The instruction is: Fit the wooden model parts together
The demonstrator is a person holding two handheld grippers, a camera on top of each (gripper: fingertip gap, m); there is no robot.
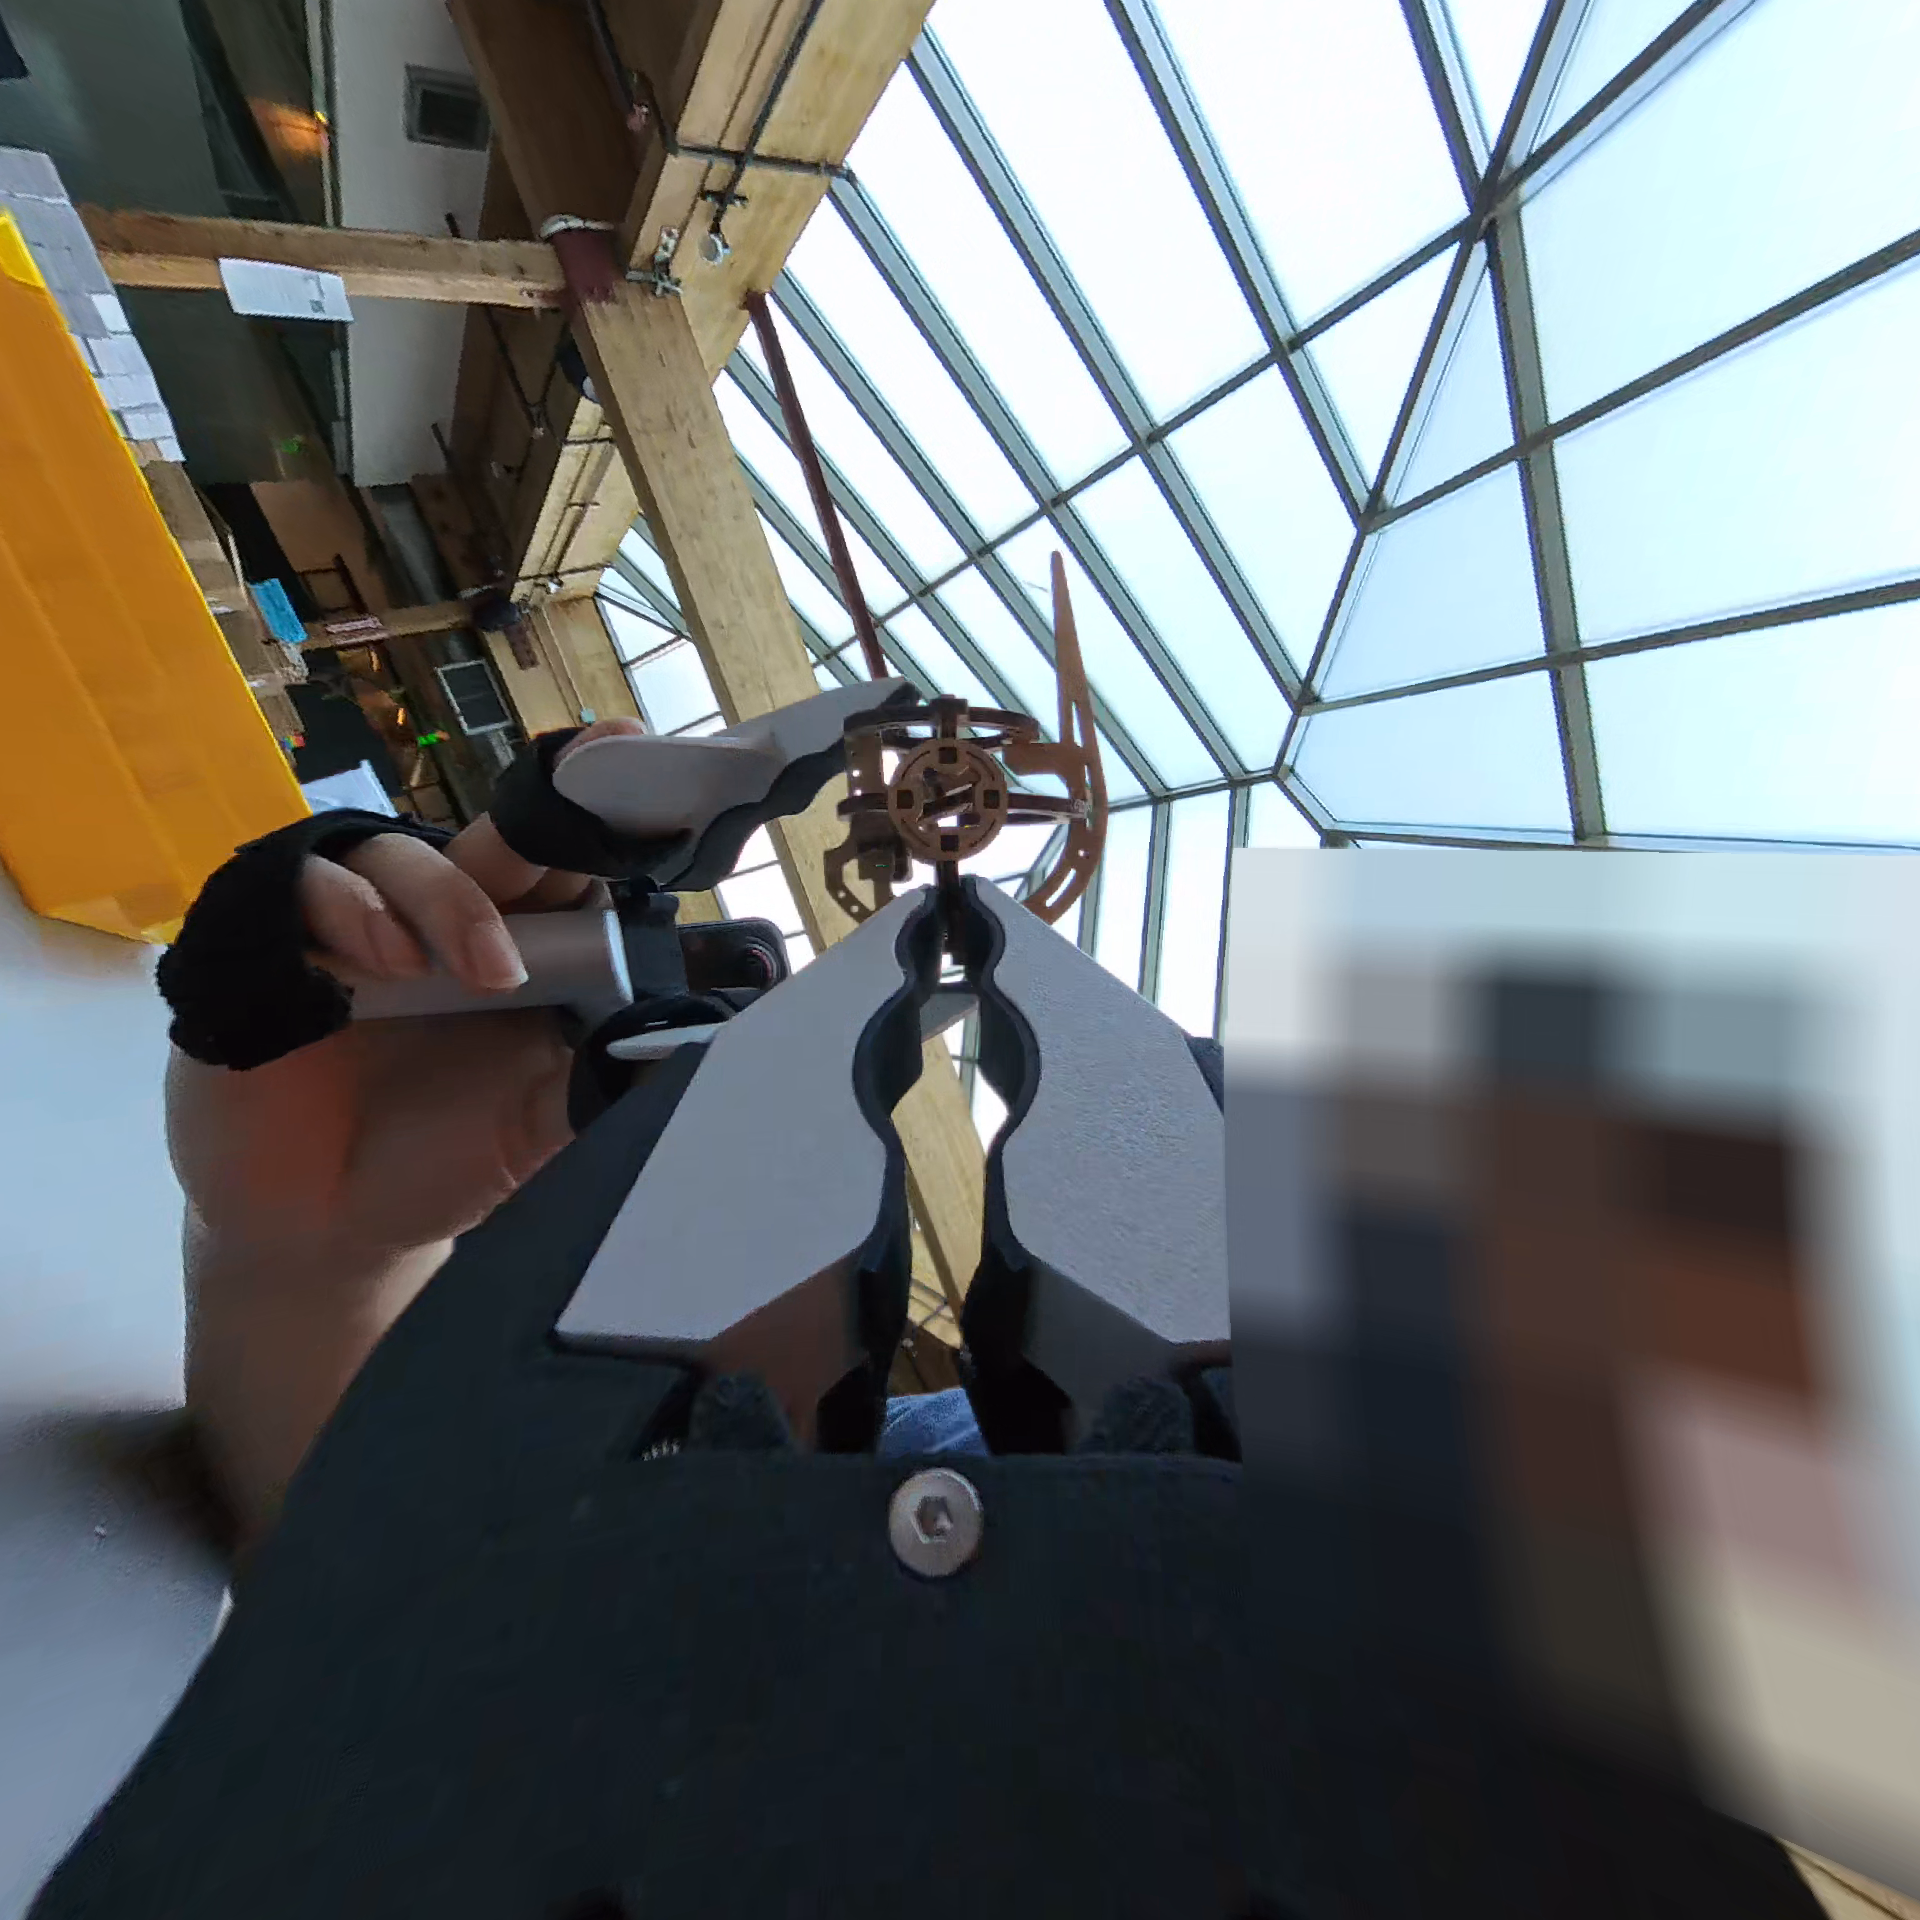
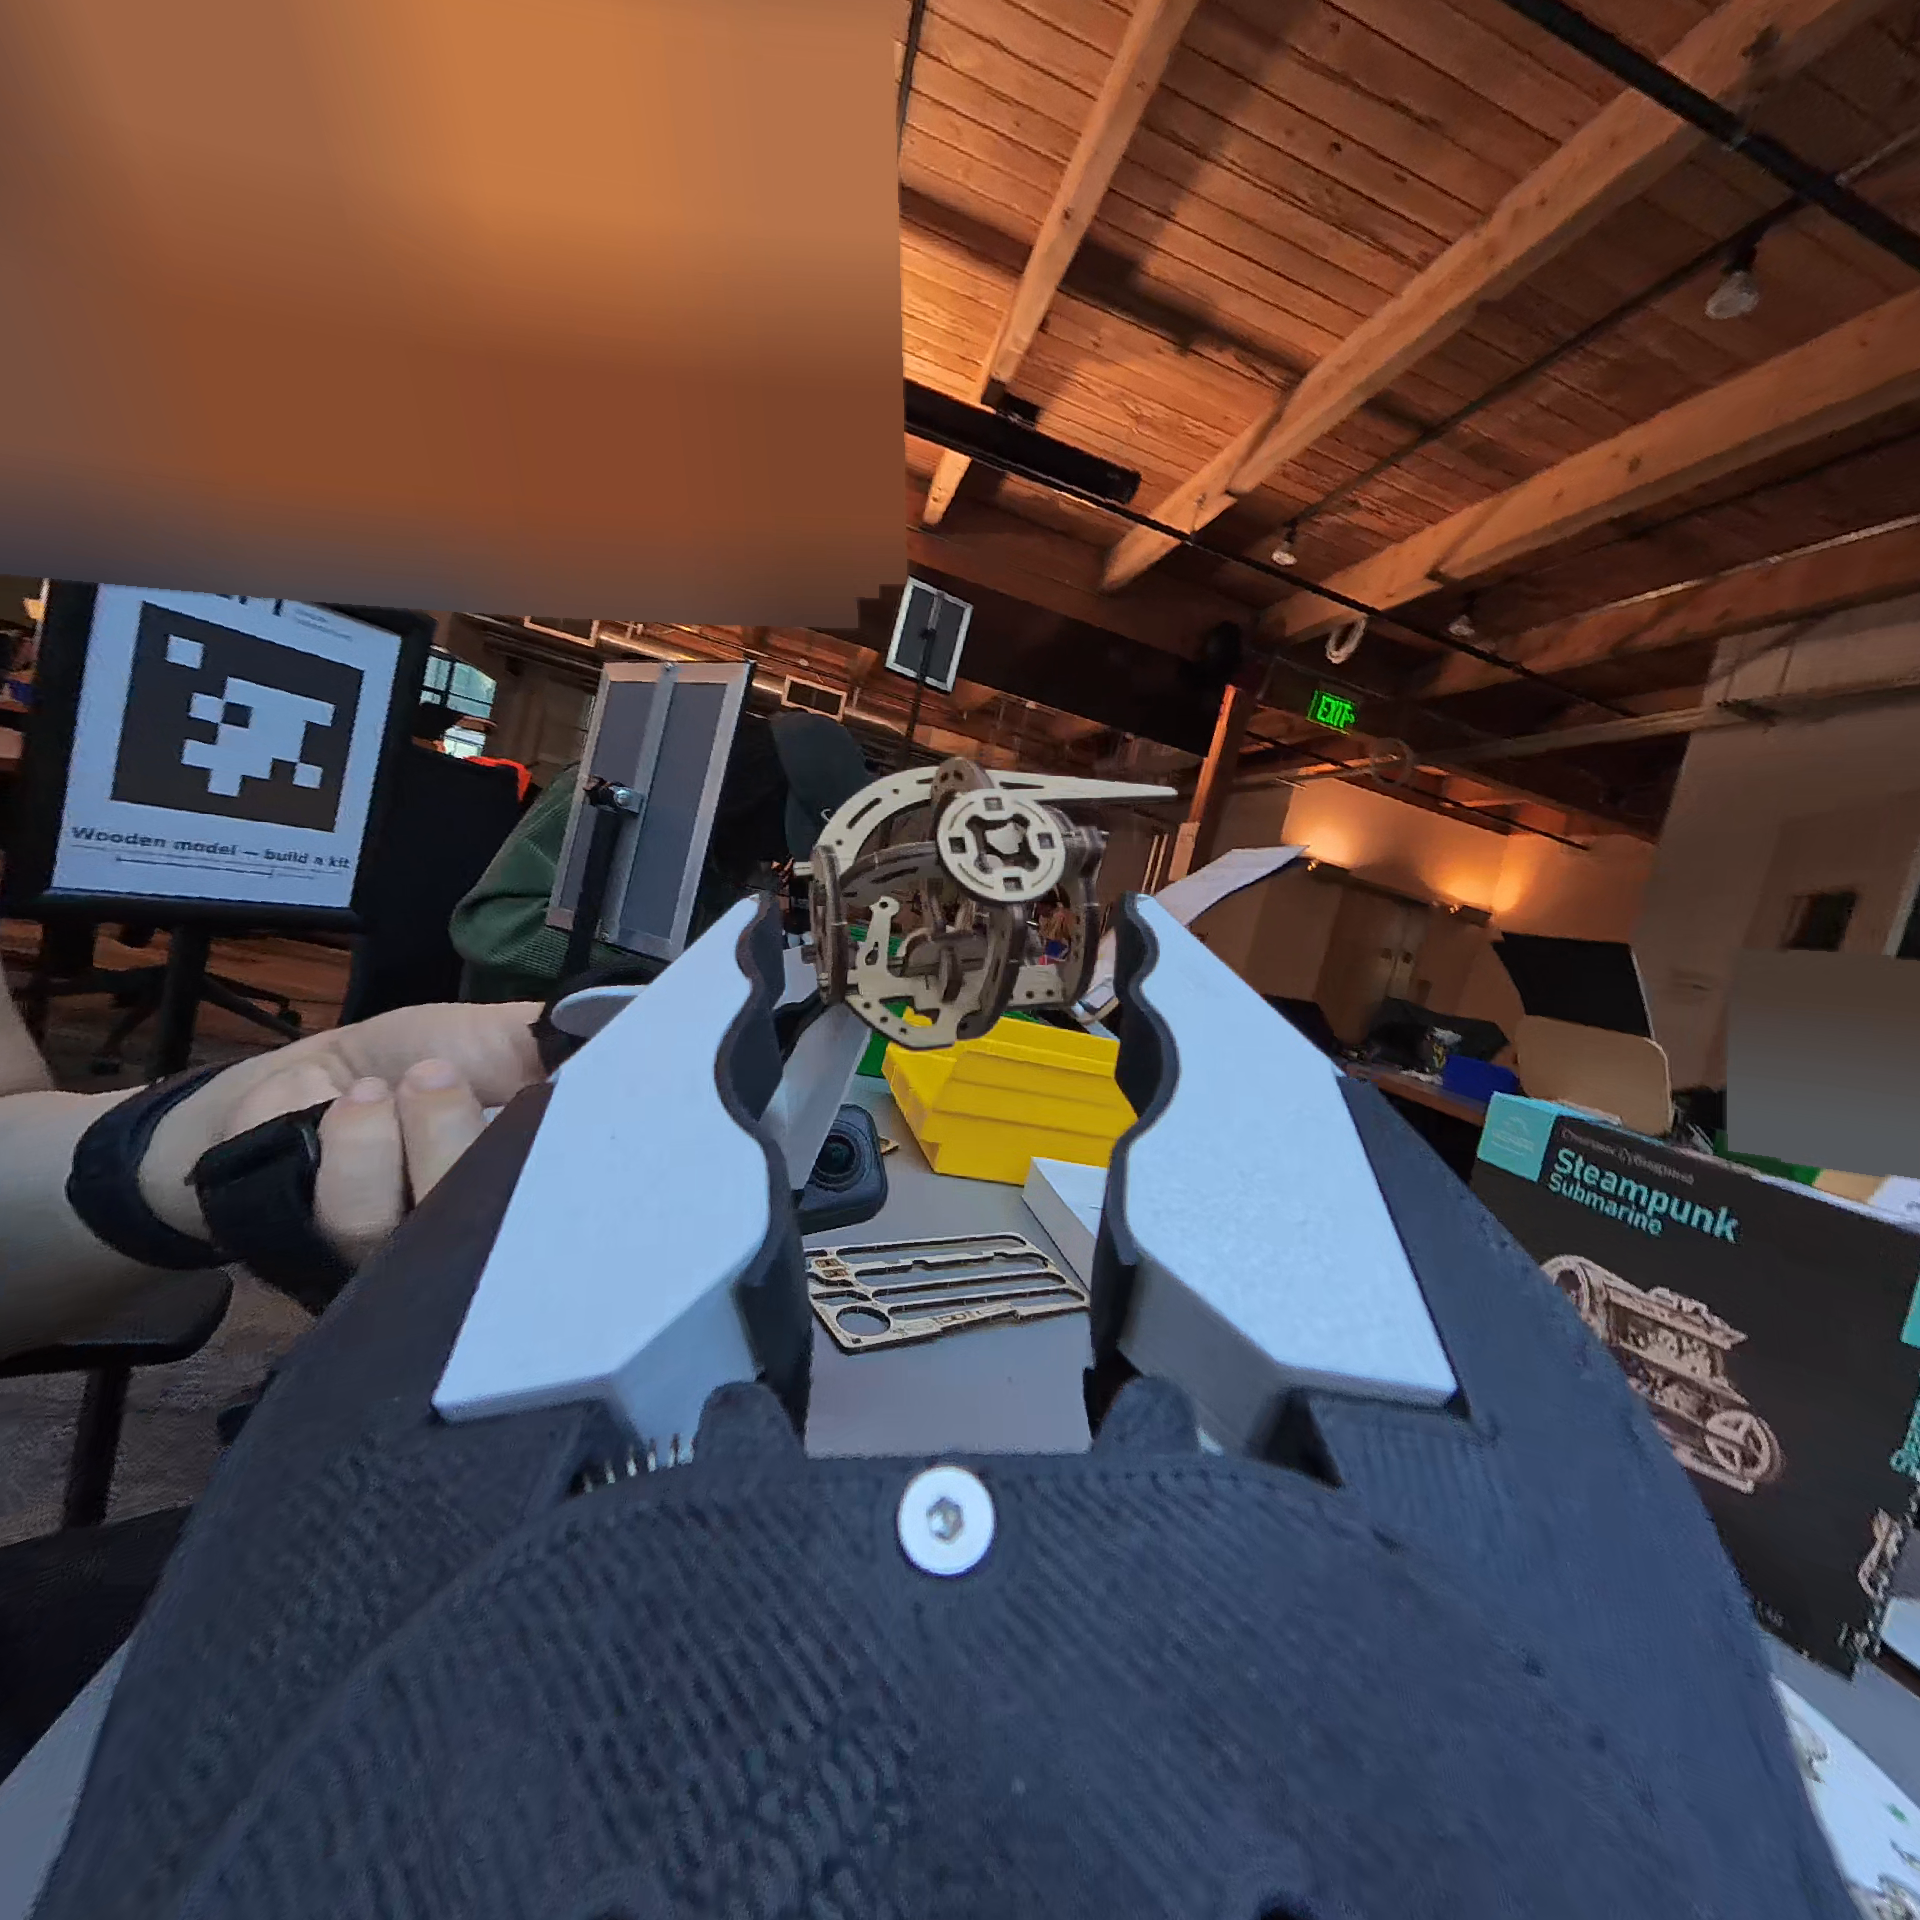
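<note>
The wooden model [image 1: 951, 798], a small round assembly of laser-cut rings, discs and a long pointed blade, is held up in the air. My left gripper [image 1: 951, 896] points up and is shut on a thin post at the model's underside. In the right wrist view the model [image 2: 961, 914] sits between the tips of my right gripper [image 2: 951, 920], which is open, with a finger on either side of it. I cannot tell whether those fingers touch it. The right gripper also shows in the left wrist view [image 1: 727, 764], reaching the model from the left.
On the grey table [image 2: 935, 1382] below lie a wooden part sheet [image 2: 945, 1288], a white block [image 2: 1070, 1195] and stacked yellow bins [image 2: 1013, 1101]. The kit box [image 2: 1683, 1340] stands at right. A marker sign [image 2: 229, 748] stands at left. A gloved hand [image 1: 343, 935] holds the right gripper.
</note>
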